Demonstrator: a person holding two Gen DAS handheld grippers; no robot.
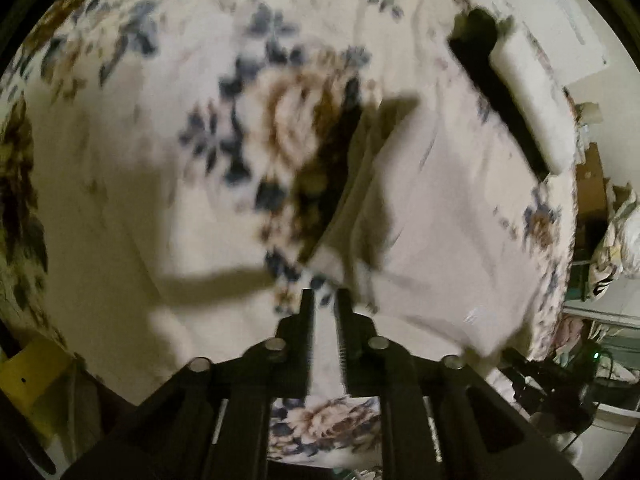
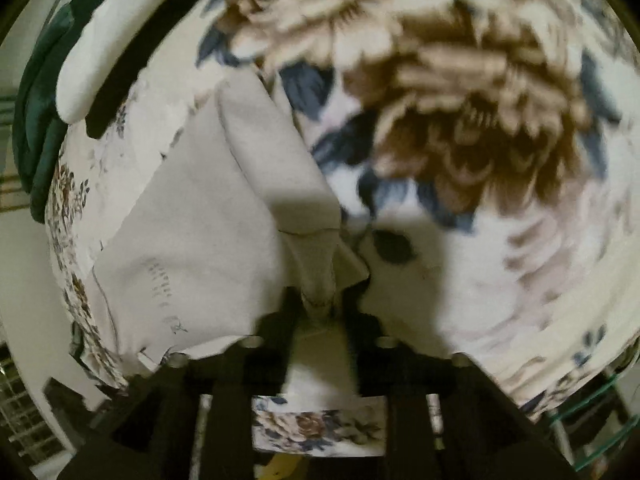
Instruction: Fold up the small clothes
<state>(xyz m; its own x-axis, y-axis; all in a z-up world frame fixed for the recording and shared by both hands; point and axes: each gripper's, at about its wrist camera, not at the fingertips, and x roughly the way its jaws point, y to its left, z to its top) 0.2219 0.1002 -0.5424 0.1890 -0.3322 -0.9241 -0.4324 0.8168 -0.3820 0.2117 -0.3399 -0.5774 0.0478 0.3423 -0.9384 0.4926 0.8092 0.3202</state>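
Note:
A pale grey small garment [image 1: 432, 208] lies on the floral bedspread [image 1: 160, 140], one edge folded up into a ridge. My left gripper [image 1: 325, 296] hovers just short of its near corner, fingers [image 1: 307, 312] a narrow gap apart with nothing between them. In the right wrist view the same garment [image 2: 200, 248] spreads to the left, with a folded strip running toward me. My right gripper [image 2: 320, 304] is shut on that bunched edge of the garment, held a little above the bedspread [image 2: 500, 260].
A white folded item [image 1: 532, 104] with a dark shadow beside it lies at the bed's far right edge; it also shows in the right wrist view [image 2: 100, 48] next to dark green cloth [image 2: 40, 120]. Room clutter [image 1: 600, 240] stands beyond the bed edge.

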